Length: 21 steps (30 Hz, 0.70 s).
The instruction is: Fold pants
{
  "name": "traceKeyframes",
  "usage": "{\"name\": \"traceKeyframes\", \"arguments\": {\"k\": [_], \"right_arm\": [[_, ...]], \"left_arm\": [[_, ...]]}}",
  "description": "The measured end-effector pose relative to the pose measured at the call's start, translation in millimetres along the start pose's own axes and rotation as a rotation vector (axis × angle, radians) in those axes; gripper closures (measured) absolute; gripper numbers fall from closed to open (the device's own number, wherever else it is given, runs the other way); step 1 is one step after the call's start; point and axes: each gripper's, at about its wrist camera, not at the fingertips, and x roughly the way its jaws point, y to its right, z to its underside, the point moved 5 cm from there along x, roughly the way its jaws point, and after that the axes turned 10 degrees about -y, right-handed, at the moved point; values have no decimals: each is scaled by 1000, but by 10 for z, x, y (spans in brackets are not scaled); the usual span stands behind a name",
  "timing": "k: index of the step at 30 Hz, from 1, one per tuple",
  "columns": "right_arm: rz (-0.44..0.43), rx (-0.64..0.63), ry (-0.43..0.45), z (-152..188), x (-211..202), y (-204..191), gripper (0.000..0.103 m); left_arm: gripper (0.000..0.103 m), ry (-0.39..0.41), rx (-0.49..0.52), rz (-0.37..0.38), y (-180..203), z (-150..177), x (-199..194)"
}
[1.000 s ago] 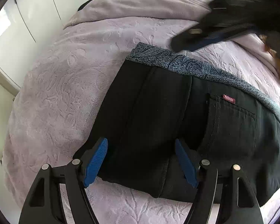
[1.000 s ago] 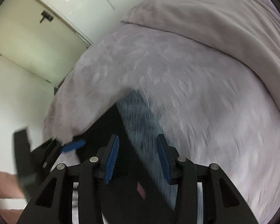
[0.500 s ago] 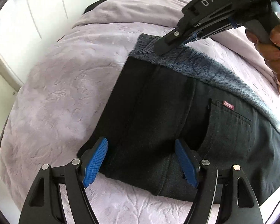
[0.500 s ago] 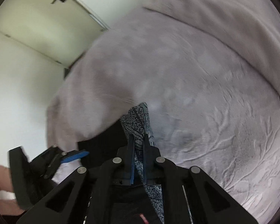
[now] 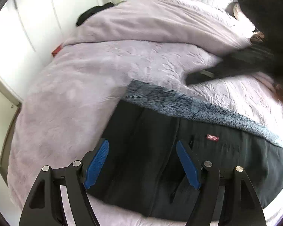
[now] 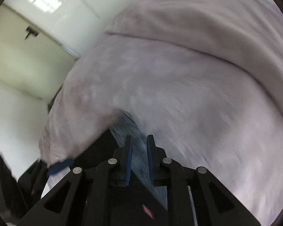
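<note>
Folded black pants (image 5: 151,160) with a blue-grey patterned waistband (image 5: 179,103) lie on the lilac bedspread (image 5: 75,103). A small red label (image 5: 212,137) sits near the back pocket. My left gripper (image 5: 142,163) is open just above the near edge of the pants. My right gripper (image 6: 138,158) has its jaws a narrow gap apart over the waistband (image 6: 128,126), blurred by motion. In the left wrist view it (image 5: 226,69) is off the waistband, above the bedspread.
A bunched lilac duvet (image 5: 151,24) lies across the far side of the bed. White wardrobe doors (image 5: 19,28) stand to the left. A dark garment (image 5: 92,13) lies at the far bed corner.
My right gripper, shut on the waistband half a second ago, has let it go and pulled back to the right with jaws slightly apart. My left gripper has moved further over the pants.
</note>
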Motion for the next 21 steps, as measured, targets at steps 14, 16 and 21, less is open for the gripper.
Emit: {"name": "traceKeyframes", "arguments": {"k": [14,16,21], "right_arm": [[81,399,78,1561,-113,842,86],[58,404,80,1643,-100,934,87],[-4,496,138,2063,-448,961,71]], "left_arm": [[10,-62,20,-142,131,-593,580],[10,-77,-7,-124,86,-605,523],[10,-45,68,-143,192,-411,112]]}}
